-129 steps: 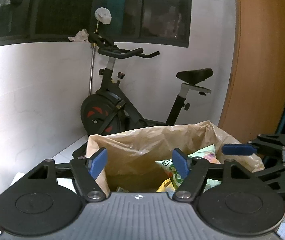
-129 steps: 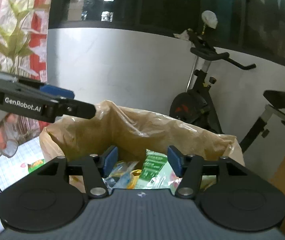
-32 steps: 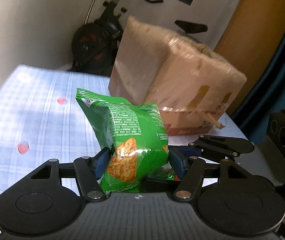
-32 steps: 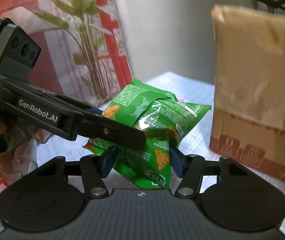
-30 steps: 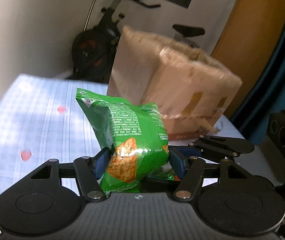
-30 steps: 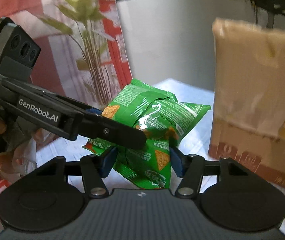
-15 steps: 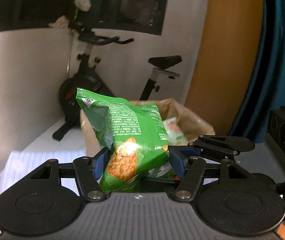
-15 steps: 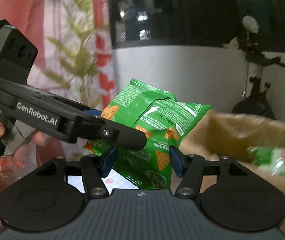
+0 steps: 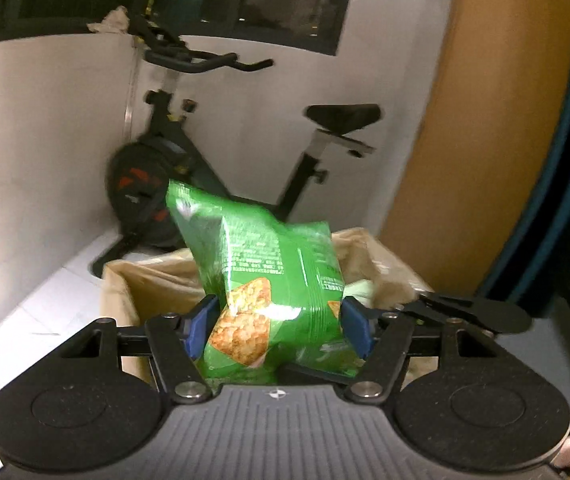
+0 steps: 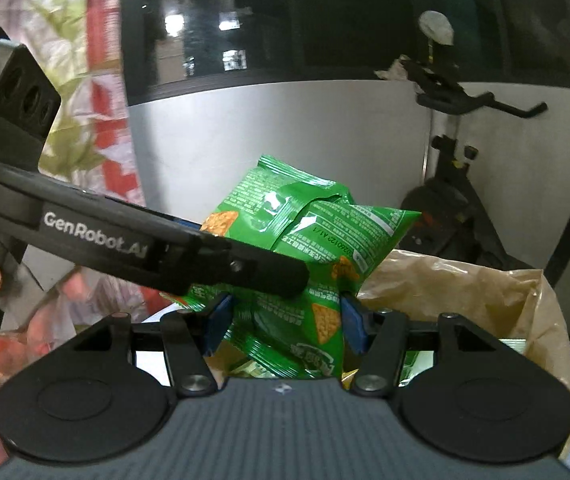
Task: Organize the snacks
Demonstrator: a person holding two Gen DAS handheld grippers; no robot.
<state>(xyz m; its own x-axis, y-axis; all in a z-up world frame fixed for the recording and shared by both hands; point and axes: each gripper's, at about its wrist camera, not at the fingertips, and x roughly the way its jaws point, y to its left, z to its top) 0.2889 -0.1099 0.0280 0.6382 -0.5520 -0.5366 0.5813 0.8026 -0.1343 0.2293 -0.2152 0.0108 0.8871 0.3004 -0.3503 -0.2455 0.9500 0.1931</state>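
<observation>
- Left wrist view is showing the left gripper [image 9: 275,326] carrying a green snack bag [image 9: 263,280]; its jaws have just been opening a little, and the bag is sitting between the blue pads [image 9: 199,324], its crinkled sides bulging against them.
- A second ago both bags were being lifted beside the carton's outer wall; now they are hanging over the open mouth of the brown paper-lined box [image 9: 149,276], so I judge the drop is about to happen.
- Right wrist view is showing the right gripper [image 10: 283,324] grasping a second green snack bag [image 10: 305,312], its pads pinching the glossy film and creasing it.
- Both bags are puffy foil pillows with serrated seams, printed with orange triangular crackers.
- Paper liner [image 10: 465,280] is looking thin, wrinkled and matte; other packets are lying inside, low at the near right.
- An exercise bike [image 9: 189,140] is standing far behind, against the white wall.
</observation>
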